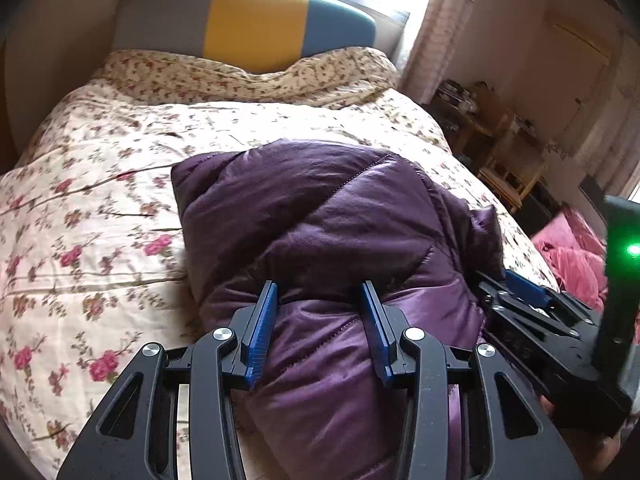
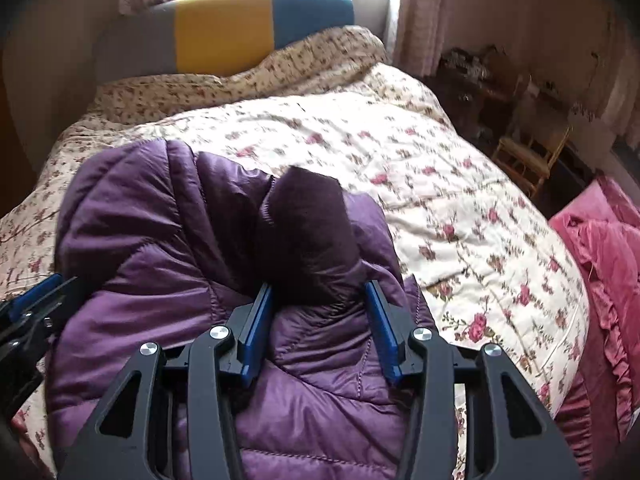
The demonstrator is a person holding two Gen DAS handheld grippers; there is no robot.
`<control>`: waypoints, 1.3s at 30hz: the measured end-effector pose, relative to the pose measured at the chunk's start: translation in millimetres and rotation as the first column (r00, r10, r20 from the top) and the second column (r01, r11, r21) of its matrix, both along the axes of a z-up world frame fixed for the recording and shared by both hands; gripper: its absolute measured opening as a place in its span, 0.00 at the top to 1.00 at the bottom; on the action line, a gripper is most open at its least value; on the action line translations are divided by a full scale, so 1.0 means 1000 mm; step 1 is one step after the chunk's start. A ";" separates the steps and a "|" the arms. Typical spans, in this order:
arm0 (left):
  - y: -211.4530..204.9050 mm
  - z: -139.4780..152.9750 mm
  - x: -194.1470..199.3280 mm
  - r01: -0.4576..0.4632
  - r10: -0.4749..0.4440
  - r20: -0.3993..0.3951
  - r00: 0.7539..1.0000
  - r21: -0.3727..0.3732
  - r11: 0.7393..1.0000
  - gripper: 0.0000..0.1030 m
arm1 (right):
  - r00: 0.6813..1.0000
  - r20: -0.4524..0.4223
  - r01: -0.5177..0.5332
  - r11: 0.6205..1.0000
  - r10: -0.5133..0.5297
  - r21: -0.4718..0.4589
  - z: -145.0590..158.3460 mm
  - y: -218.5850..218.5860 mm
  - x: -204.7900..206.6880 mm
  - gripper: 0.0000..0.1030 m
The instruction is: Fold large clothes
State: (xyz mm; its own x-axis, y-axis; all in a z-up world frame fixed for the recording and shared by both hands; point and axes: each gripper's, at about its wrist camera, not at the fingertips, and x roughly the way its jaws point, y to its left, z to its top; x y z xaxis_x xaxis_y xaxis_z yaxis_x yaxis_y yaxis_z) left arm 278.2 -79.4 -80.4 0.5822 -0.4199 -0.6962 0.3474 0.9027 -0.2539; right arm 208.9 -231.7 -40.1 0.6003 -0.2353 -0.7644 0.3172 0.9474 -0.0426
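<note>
A purple quilted puffer jacket [image 1: 320,216] lies bunched in a thick folded heap on the floral bedspread [image 1: 88,208]. It also fills the near left of the right wrist view [image 2: 168,248], with a darker collar or cuff part [image 2: 312,224] sticking up. My left gripper [image 1: 320,296] is open, its blue pads either side of a jacket fold at the near edge. My right gripper [image 2: 320,296] is open too, straddling the jacket just below the dark part. The right gripper shows at the right edge of the left wrist view [image 1: 532,296]. The left gripper shows at the left edge of the right wrist view [image 2: 32,300].
The bed has a grey, yellow and teal headboard [image 1: 256,20] under a window. A pink ruffled cloth [image 2: 608,248] lies off the bed's right side. Wooden chairs and cluttered shelves [image 2: 524,156] stand by the right wall.
</note>
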 end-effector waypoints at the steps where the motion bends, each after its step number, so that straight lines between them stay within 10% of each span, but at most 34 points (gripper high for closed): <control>1: -0.006 -0.001 0.000 0.011 -0.011 0.003 1.000 0.009 1.000 0.60 | 1.000 -0.006 0.004 1.000 -0.004 0.009 -0.004 -0.004 0.000 0.56; 18: -0.050 -0.026 0.004 0.051 -0.052 0.011 0.999 0.104 0.993 0.59 | 1.000 0.008 0.010 0.998 -0.011 0.064 -0.040 -0.032 -0.006 0.55; 22: -0.044 -0.020 0.000 0.036 -0.038 0.014 0.999 0.105 0.994 0.54 | 1.000 0.011 0.024 0.999 -0.025 0.046 -0.030 -0.028 -0.015 0.41; 27: -0.013 -0.010 -0.009 -0.039 0.039 0.005 0.999 0.049 0.998 0.29 | 1.000 0.010 0.026 0.999 -0.026 0.044 -0.017 -0.029 -0.028 0.26; 39: 0.039 -0.032 -0.022 -0.062 0.037 -0.149 0.988 -0.162 0.985 0.24 | 0.999 -0.014 -0.036 0.983 0.039 0.181 -0.018 -0.039 -0.051 0.20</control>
State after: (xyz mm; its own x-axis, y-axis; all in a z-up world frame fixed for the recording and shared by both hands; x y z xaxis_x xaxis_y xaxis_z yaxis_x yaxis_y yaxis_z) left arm 256.0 -40.6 -112.1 0.5033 -0.5093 -0.6981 0.2519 0.8592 -0.4454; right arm 157.6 -270.7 -57.9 0.5921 -0.0698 -0.8028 0.2819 0.9513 0.1252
